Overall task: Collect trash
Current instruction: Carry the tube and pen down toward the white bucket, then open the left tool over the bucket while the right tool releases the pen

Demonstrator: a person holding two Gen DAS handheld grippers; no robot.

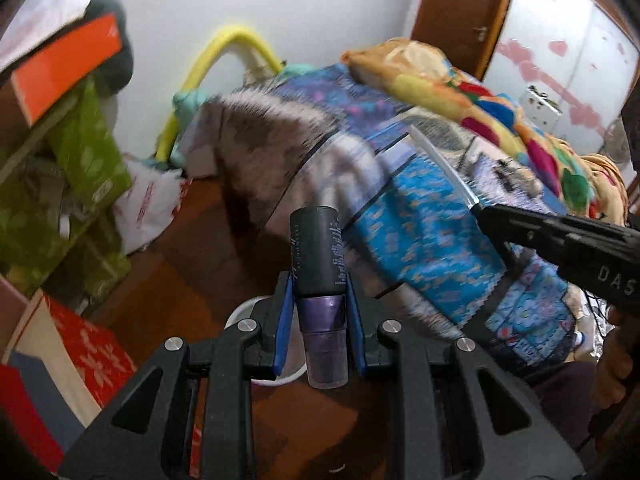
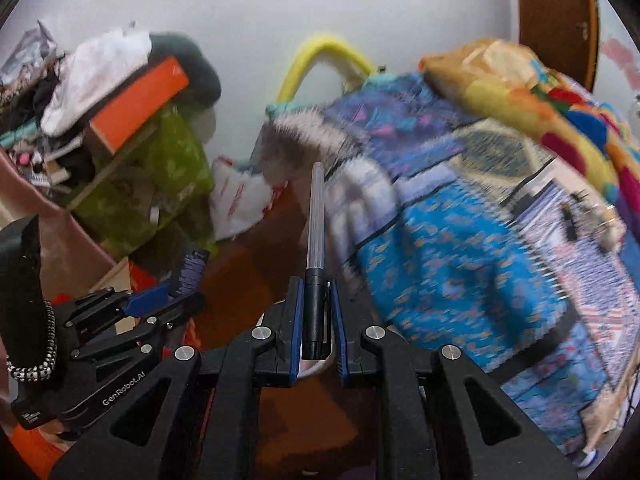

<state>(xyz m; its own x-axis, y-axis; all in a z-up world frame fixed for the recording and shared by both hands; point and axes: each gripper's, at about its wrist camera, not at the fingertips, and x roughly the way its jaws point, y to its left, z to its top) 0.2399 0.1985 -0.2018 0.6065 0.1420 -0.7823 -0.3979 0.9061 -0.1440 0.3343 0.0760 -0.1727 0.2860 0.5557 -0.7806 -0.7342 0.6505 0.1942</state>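
your left gripper [image 1: 316,316] is pinching a small purple bottle [image 1: 322,300] with a black cap, low in the centre of the left wrist view, blue pads pressed on either side about where cap meets glass. it looks like nail polish or similar: probably light, rigid, smooth and breakable, so i'd keep the hold on the cap-and-neck area rather than the slick lower body.

your right gripper [image 2: 316,320] is pressed together on a pen [image 2: 316,240], held by its black cap, the clear barrel sticking up into the middle of the right wrist view. it's likely light and stiff; held at one end it may pivot, so avoid swinging it hard.

a white round rim [image 1: 244,312] shows just behind the left fingers, low centre; whether it is a bin i cannot tell. to the right a bed piled with a blue patterned blanket [image 1: 424,224] crowds in; at left green boxes [image 1: 88,152] and an orange box [image 1: 68,68] are stacked, with a white plastic bag [image 1: 148,200] on the brown floor between.
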